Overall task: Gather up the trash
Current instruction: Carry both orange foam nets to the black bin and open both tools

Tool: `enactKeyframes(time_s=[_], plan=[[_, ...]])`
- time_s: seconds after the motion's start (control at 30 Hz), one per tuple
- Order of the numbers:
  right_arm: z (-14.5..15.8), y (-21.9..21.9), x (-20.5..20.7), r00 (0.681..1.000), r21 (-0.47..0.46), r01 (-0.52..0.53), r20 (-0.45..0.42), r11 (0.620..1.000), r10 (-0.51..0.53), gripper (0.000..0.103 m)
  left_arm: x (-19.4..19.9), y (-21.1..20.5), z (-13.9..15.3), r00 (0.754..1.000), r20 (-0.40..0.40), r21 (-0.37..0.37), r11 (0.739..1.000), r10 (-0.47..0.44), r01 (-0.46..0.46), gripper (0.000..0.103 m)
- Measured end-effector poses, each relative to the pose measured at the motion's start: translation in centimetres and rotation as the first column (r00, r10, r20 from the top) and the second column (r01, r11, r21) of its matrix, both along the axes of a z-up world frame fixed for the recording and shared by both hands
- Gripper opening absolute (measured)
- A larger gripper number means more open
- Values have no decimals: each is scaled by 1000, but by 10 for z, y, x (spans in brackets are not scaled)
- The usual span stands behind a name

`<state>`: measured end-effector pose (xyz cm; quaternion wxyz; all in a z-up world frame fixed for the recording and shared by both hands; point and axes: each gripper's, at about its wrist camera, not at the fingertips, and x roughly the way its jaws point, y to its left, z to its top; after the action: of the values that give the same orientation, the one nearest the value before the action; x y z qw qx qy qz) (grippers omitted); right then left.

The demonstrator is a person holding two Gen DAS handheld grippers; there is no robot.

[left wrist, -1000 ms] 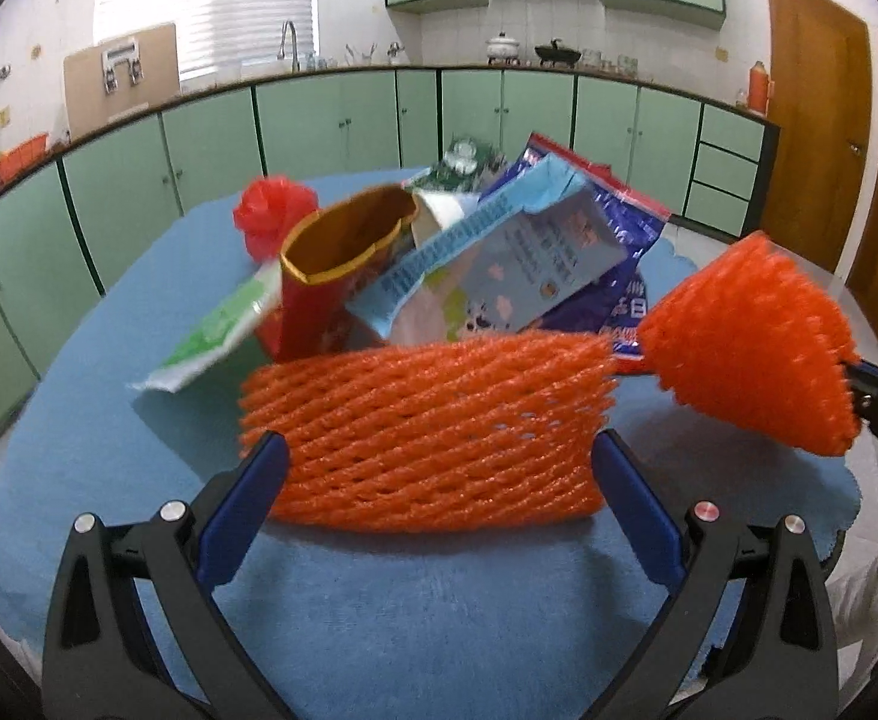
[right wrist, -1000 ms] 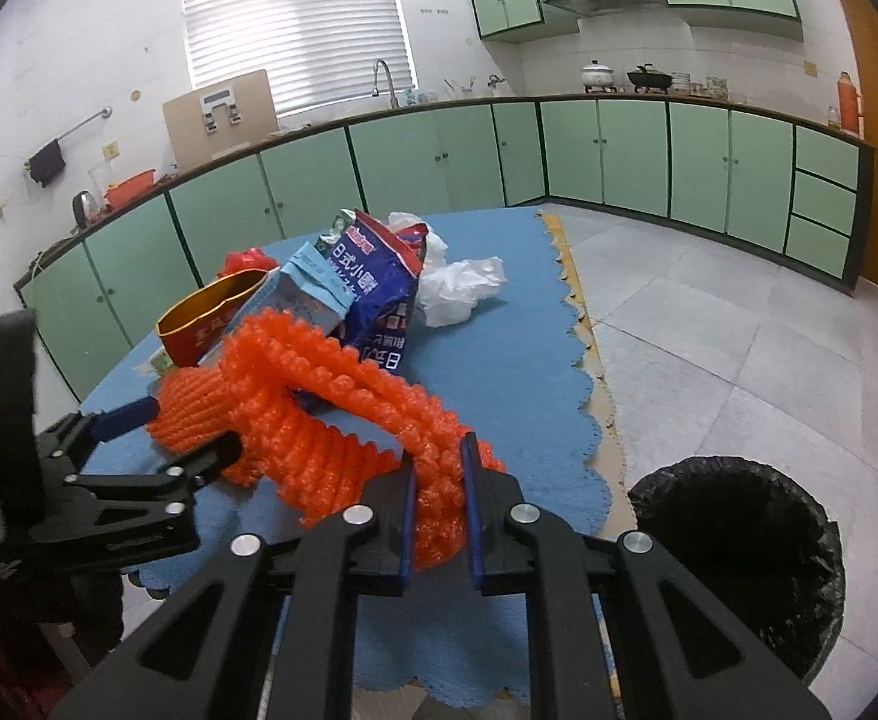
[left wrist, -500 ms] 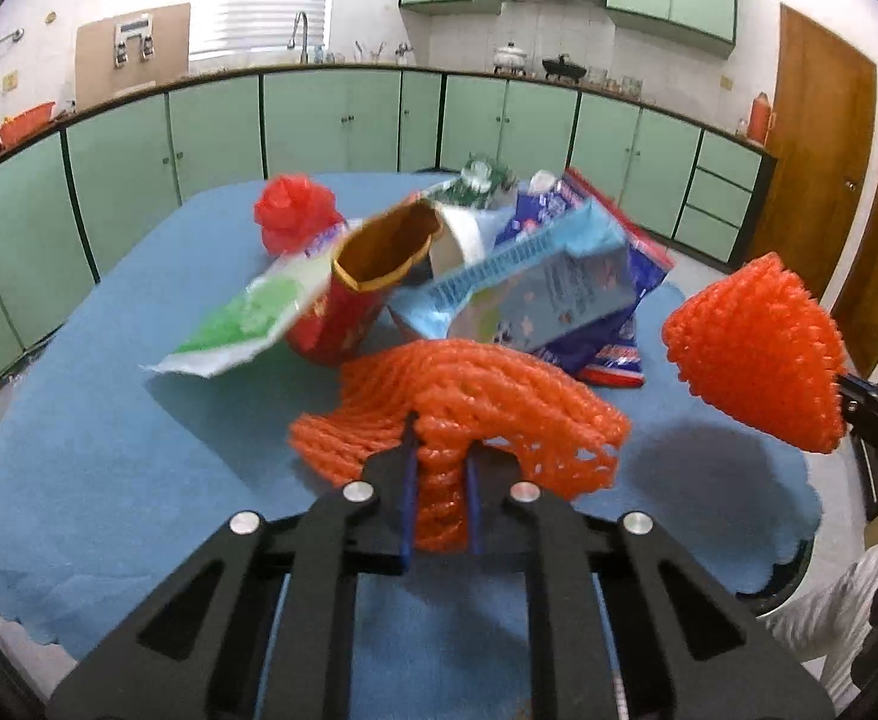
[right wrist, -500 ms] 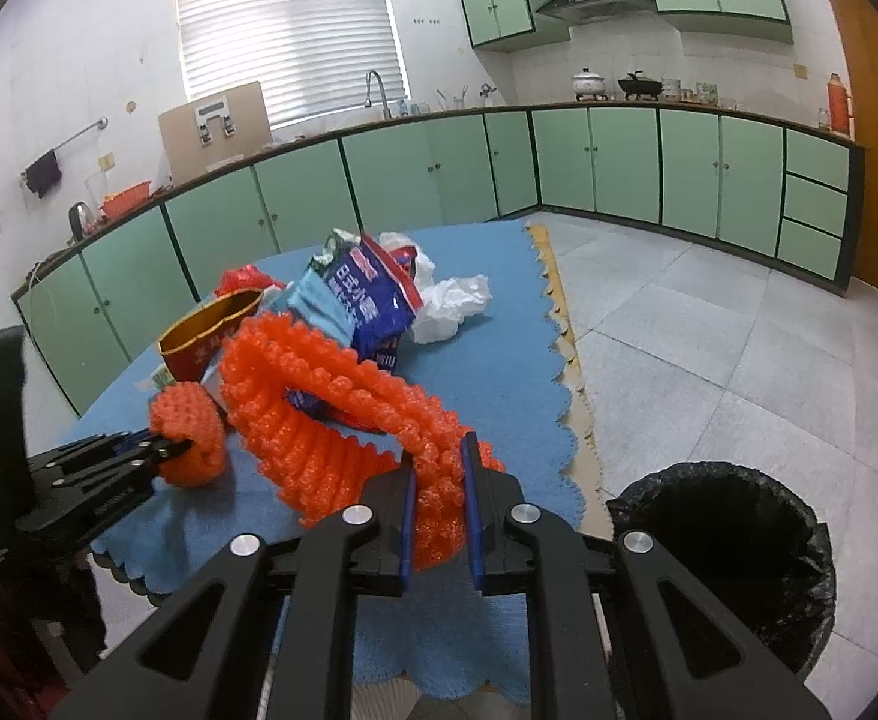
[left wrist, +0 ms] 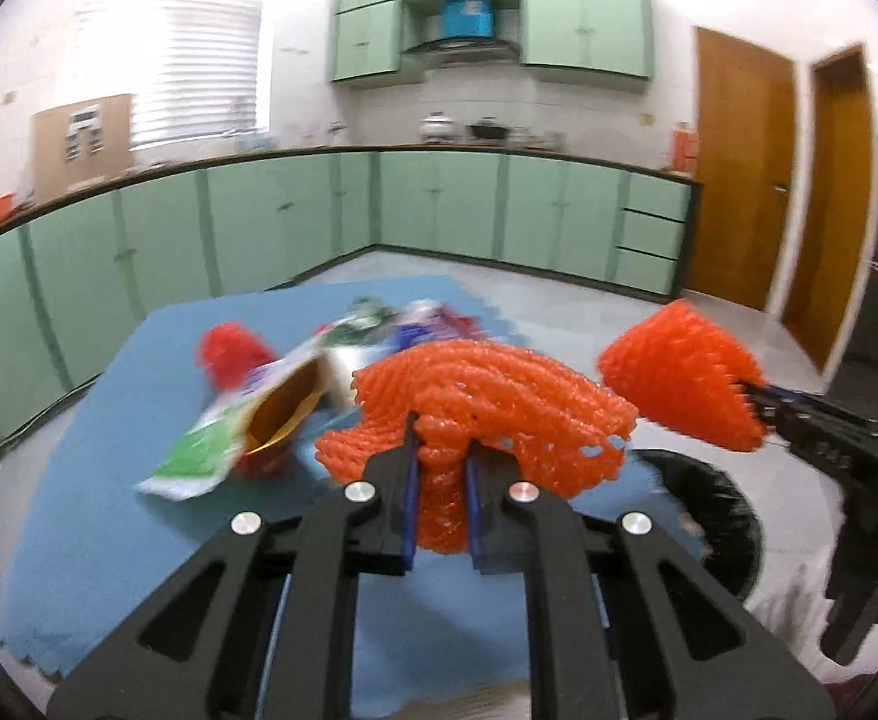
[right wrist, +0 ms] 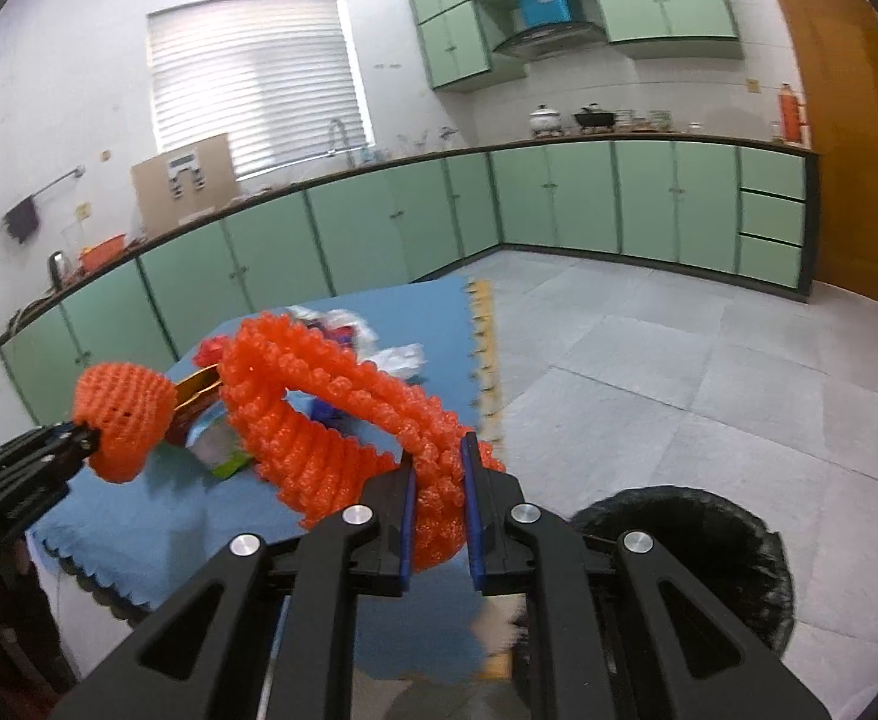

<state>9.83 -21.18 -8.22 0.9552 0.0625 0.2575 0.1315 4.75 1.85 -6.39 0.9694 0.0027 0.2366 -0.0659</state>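
My left gripper [left wrist: 439, 468] is matt black plastic with bright metal screw heads and glossy blue finger pads [left wrist: 413, 504], like my right gripper [right wrist: 439, 468]. Each one pinches an orange foam fruit net [left wrist: 487, 402], a knobbly, open-meshed, slightly shiny thing; the right one's net [right wrist: 331, 414] looks coarser. Behind the left net lie glossy printed plastic wrappers [left wrist: 211, 450] on the matt blue felt-like table cover [left wrist: 109, 516]. Right of that cover stands a bin lined with crinkled black plastic [right wrist: 721, 534], on smooth grey floor tiles [right wrist: 679, 360].
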Motion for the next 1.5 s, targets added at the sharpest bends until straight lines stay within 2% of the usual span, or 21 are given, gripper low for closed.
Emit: enactKeyframes(time_s=[0.1, 0.2, 0.37, 0.57, 0.7, 0.77, 0.83, 0.97, 1.03, 1.2, 1.3, 1.5], plan=[[-5, -23, -1, 997, -8, 76, -15, 997, -76, 13, 10, -29, 0, 994, -7, -17, 994, -109, 109, 11], [-10, -48, -2, 988, -12, 151, -27, 988, -152, 13, 21, -64, -4, 978, -6, -10, 978, -210, 210, 11], [-20, -83, -3, 966, -34, 251, -48, 967, -253, 13, 48, -123, -21, 933, -26, -24, 933, -359, 358, 11], [-35, -118, -2, 932, -55, 349, -84, 935, -353, 13, 81, -177, -43, 885, -67, -46, 888, -460, 458, 11], [-49, -137, 9, 910, -72, 391, -115, 917, -398, 17, 98, -202, -58, 861, -106, -58, 868, -497, 494, 16], [-56, -145, 13, 899, -74, 410, -135, 909, -416, 18, 105, -213, -66, 851, -129, -59, 860, -510, 507, 24], [-62, -150, 15, 890, -73, 421, -158, 904, -427, 20, 110, -220, -69, 848, -136, -61, 859, -512, 509, 38], [-73, -162, 18, 873, -65, 445, -192, 893, -449, 40, 109, -223, -69, 841, -141, -77, 852, -523, 517, 51], [-75, -165, 20, 869, -56, 451, -202, 891, -452, 44, 109, -220, -70, 838, -144, -93, 850, -527, 518, 58], [-76, -168, 14, 862, -60, 465, -195, 883, -467, 53, 111, -217, -68, 822, -155, -129, 836, -547, 533, 64], [-74, -170, 13, 857, -55, 477, -191, 877, -478, 54, 112, -214, -67, 821, -153, -139, 834, -550, 533, 66], [-61, -170, 10, 866, -35, 474, -164, 880, -473, 56, 109, -202, -54, 844, -122, -123, 852, -522, 509, 66]])
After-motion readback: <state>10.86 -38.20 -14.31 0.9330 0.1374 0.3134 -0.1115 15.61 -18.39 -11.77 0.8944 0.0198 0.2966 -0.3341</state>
